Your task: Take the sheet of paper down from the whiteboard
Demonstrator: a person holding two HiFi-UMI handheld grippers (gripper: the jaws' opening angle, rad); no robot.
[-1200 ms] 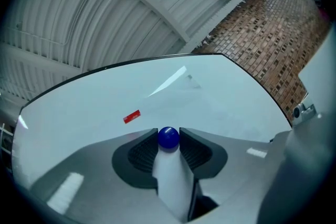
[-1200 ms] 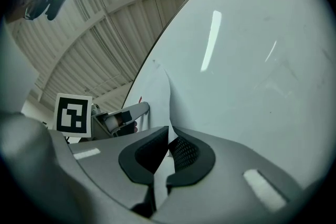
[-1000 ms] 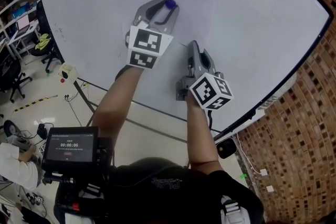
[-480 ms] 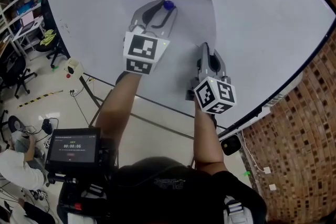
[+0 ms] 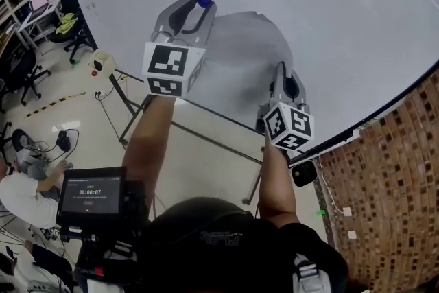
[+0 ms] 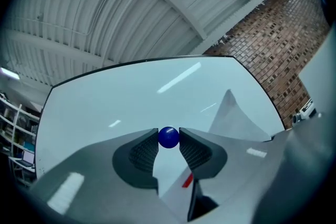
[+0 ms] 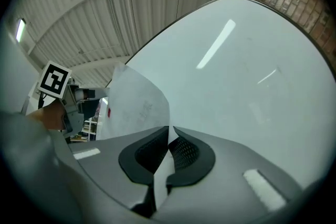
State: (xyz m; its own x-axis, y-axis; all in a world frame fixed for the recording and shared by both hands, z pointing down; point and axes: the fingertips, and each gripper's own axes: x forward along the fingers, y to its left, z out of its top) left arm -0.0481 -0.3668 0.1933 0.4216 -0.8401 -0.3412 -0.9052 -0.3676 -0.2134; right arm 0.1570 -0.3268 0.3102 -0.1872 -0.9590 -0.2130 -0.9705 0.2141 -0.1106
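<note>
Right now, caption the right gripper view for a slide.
Right gripper shut on the sheet of paper, which curls away from the whiteboard.

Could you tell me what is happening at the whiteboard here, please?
A person works two handheld grippers at the whiteboard. The left gripper clamps a round blue magnet; the right gripper pinches an edge of the sheet of paper, which curls away from the board and looks free of it.

Right gripper jaws pinched tight on the edge of the sheet of paper — sheet curls up & left, clear of the whiteboard, w/ a small red mark at its left side. Left gripper w/ marker cube just beyond.
</note>
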